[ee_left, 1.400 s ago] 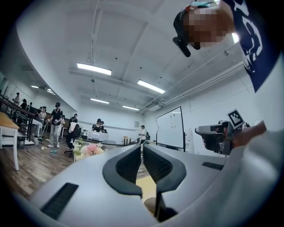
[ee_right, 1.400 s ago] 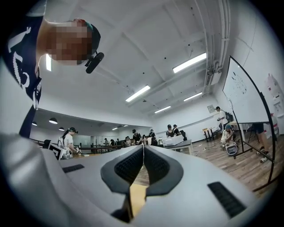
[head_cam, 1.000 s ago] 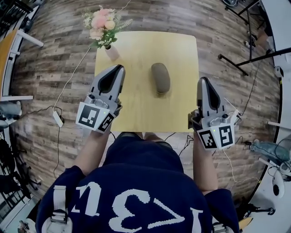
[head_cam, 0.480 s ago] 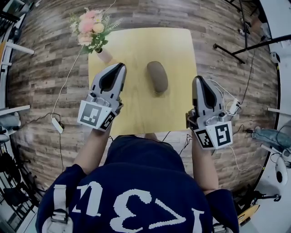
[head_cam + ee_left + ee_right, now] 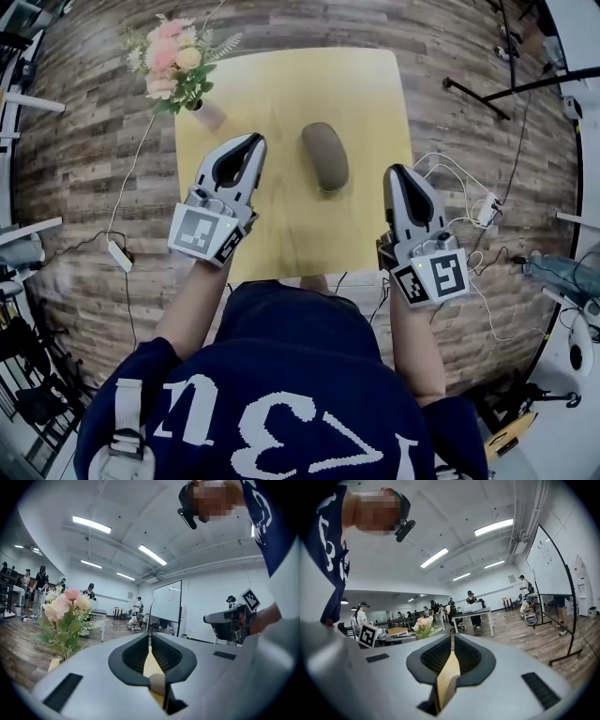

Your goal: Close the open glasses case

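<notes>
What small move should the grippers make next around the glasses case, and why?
Probably ease the left gripper sideways to the glasses case and press its top lightly. It and the right gripper are shut, empty and apart from the case, one at each side. From above the case looks like a smooth oval, seemingly closed, so a press would just confirm that.

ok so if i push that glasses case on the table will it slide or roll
Probably slides: the glasses case lies flat on the smooth table. Its rounded oval shape may let it spin if pushed off-centre. It looks small, so likely light and easy to shift.
</notes>
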